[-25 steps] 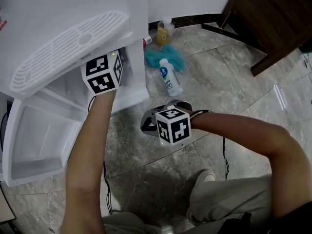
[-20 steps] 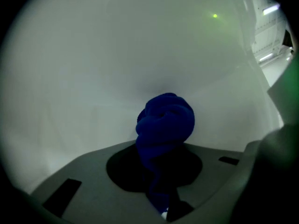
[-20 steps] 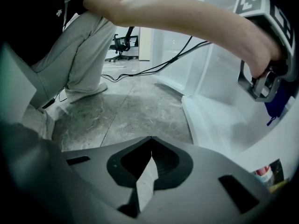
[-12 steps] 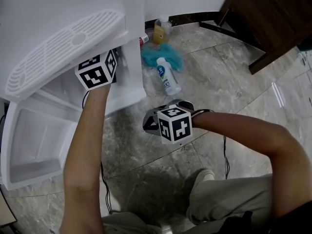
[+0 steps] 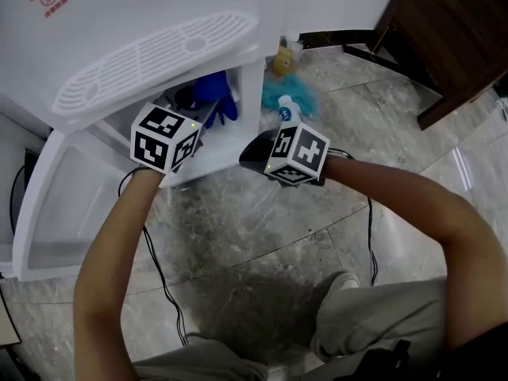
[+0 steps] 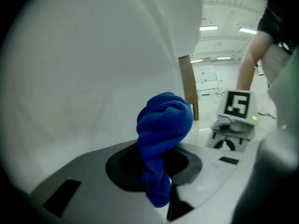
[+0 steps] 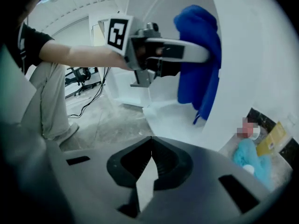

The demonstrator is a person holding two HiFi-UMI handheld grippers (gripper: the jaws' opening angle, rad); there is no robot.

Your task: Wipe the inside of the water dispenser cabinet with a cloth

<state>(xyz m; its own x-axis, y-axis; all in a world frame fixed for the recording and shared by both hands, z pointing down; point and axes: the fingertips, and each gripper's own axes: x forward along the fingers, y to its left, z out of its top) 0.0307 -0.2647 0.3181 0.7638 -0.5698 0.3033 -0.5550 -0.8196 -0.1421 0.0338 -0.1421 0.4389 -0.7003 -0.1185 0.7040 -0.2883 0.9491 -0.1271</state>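
Observation:
The white water dispenser cabinet [image 5: 251, 111] stands open under its slotted drip tray [image 5: 159, 54]. My left gripper [image 5: 205, 109] reaches into the opening, shut on a bunched blue cloth [image 5: 214, 92]. In the left gripper view the blue cloth [image 6: 164, 125] stands up from the left gripper [image 6: 156, 169] against the cabinet's white inner wall [image 6: 70, 78]. My right gripper [image 5: 255, 154] hovers just outside the cabinet's right wall, shut and holding nothing. The right gripper view shows the right gripper [image 7: 150, 157] closed, with the blue cloth [image 7: 198, 55] hanging beside the cabinet wall [image 7: 247, 55].
The cabinet door [image 5: 48, 205] lies swung open at the left. On the floor behind the dispenser are a teal cloth [image 5: 295, 94], a white bottle [image 5: 287, 111] and a yellow bottle [image 5: 282, 60]. Dark wooden furniture [image 5: 452, 38] stands at the right. A cable [image 5: 159, 268] runs across the marble floor.
The head view has swung so the cabinet opening and the blue cloth now show. My left gripper has turned and dropped a little. My right gripper has risen toward the cabinet's right wall.

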